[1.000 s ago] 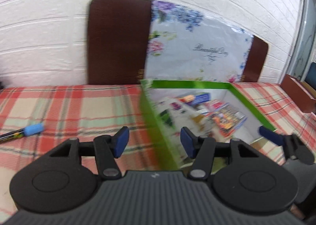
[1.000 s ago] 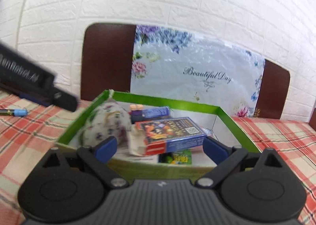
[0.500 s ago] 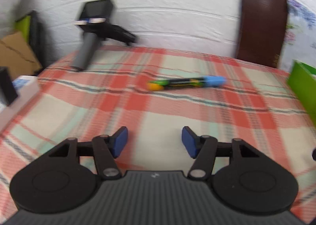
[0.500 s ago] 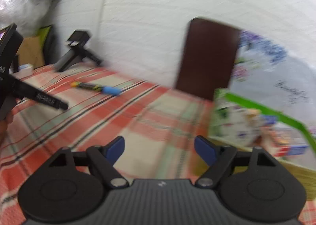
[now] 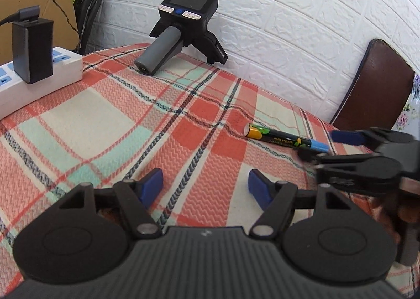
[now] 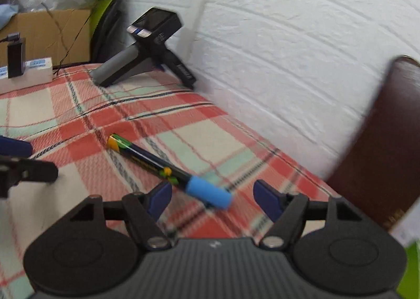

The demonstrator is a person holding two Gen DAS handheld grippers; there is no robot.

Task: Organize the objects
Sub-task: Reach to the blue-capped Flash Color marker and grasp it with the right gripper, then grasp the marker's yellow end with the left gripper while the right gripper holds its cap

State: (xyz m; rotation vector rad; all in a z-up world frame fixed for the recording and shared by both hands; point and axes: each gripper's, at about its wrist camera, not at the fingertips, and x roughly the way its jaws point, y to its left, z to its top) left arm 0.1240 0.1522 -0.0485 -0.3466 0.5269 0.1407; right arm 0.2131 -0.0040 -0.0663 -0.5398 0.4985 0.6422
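Left tongs (image 5: 205, 184): open, empty, low over the plaid surface (image 5: 110, 125) at lower centre of the left view. Right tongs (image 6: 212, 197): open, nothing gripped, straddling the blue cap of the marker (image 6: 168, 171) at lower centre of the right view. Marker: flat on the surface, orange end toward upper left, cap just ahead of the right tongs. Handheld camera (image 5: 187, 23) and power strip (image 5: 34, 81): upper left, well apart from the marker. Brown chair back (image 5: 378, 88): right edge.

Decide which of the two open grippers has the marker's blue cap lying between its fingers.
The right gripper: the marker has its blue cap between those fingers. The left gripper frames only bare plaid tablecloth.
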